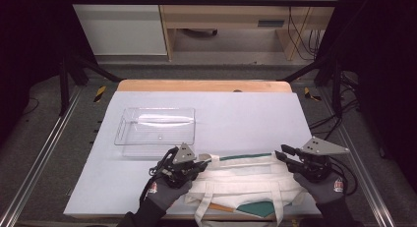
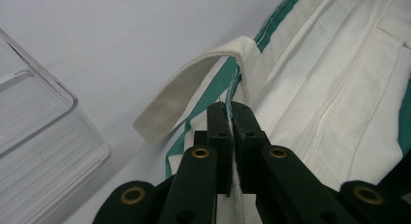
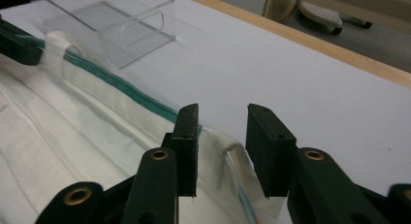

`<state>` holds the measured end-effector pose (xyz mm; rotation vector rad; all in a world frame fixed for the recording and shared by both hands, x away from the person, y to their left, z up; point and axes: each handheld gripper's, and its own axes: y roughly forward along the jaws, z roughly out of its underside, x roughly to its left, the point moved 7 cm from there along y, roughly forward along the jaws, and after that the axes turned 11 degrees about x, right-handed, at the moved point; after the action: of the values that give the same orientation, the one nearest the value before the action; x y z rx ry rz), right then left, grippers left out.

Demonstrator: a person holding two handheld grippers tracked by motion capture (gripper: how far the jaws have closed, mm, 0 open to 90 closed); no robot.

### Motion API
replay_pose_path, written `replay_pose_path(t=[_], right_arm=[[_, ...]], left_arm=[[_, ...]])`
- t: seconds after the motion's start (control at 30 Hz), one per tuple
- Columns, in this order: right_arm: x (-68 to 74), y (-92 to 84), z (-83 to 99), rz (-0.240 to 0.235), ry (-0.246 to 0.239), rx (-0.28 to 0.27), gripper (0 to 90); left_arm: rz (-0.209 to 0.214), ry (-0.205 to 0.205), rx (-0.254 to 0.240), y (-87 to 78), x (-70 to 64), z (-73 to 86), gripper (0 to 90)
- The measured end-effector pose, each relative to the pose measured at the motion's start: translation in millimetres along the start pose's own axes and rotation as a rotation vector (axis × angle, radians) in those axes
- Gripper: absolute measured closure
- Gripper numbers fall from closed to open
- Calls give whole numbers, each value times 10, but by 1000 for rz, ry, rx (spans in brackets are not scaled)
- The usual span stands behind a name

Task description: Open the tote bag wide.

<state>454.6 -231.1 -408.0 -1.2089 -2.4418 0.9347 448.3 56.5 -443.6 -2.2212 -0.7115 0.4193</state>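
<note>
The white cloth bag with green trim point(image 1: 246, 180) lies flat at the near edge of the table. The left gripper point(image 2: 231, 112) is pinched tight on the bag's top edge. The right gripper point(image 3: 222, 122) has its jaws apart around the other corner, not pressing yet. The clear plastic tray point(image 1: 156, 126) sits just behind, with nothing in it. The job looks just begun: 1 corner is held and 1 is still to grab. I can read no words anywhere.

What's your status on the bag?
Left gripper clamped on bag rim. Right gripper jaws open, rim corner between them, not pinched. Clear tray beyond, not in the way.
</note>
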Motion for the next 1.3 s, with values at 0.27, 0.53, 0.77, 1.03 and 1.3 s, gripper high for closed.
replay_pose_path(t=[0.27, 0.53, 0.77, 1.03, 1.3], right_arm=[[221, -129, -71, -19, -35, -29, 614], [395, -199, 39, -56, -51, -7, 604], [440, 74, 323, -95, -35, 81, 568], [522, 268, 407, -128, -66, 132, 550], [519, 226, 455, -159, -73, 176, 900]], left_arm=[[17, -56, -25, 3, 42, 13, 876], [20, -85, -28, 27, 50, 14, 875], [19, -89, -39, 26, 37, 17, 875], [33, -95, -48, 25, 27, 19, 875], [44, -118, -52, 18, 31, 15, 876]])
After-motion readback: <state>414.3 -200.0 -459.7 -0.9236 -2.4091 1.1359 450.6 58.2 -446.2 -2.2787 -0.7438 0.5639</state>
